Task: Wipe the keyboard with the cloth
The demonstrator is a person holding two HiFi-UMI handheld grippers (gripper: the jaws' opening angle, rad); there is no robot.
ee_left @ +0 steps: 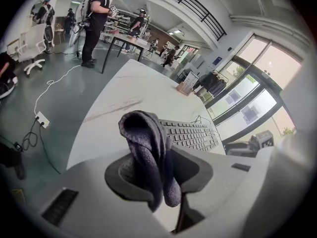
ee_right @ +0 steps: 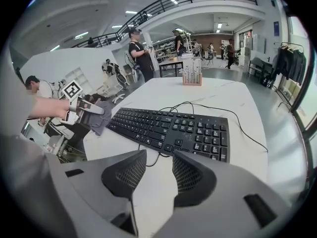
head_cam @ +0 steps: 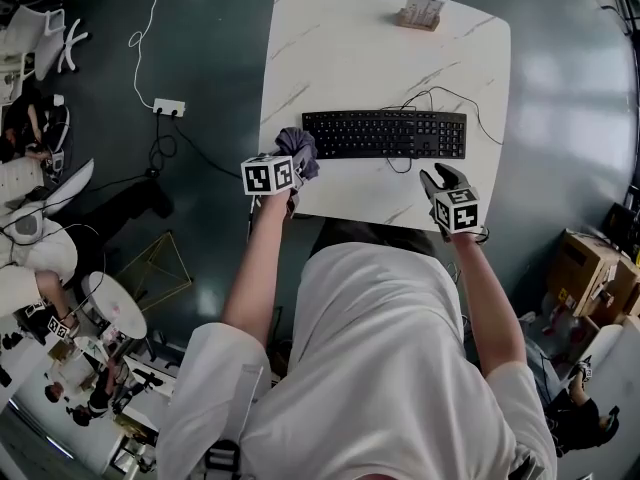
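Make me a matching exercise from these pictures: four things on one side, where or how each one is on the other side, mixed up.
Things:
1. cloth
2. keyboard
3. right gripper
4. wooden holder

States:
A. open, nothing between its jaws
B. at the table's far edge
C. clamped in the left gripper
D. mid-table, black, cable attached

Pairs: 1-C, 2-D, 3-A, 4-B
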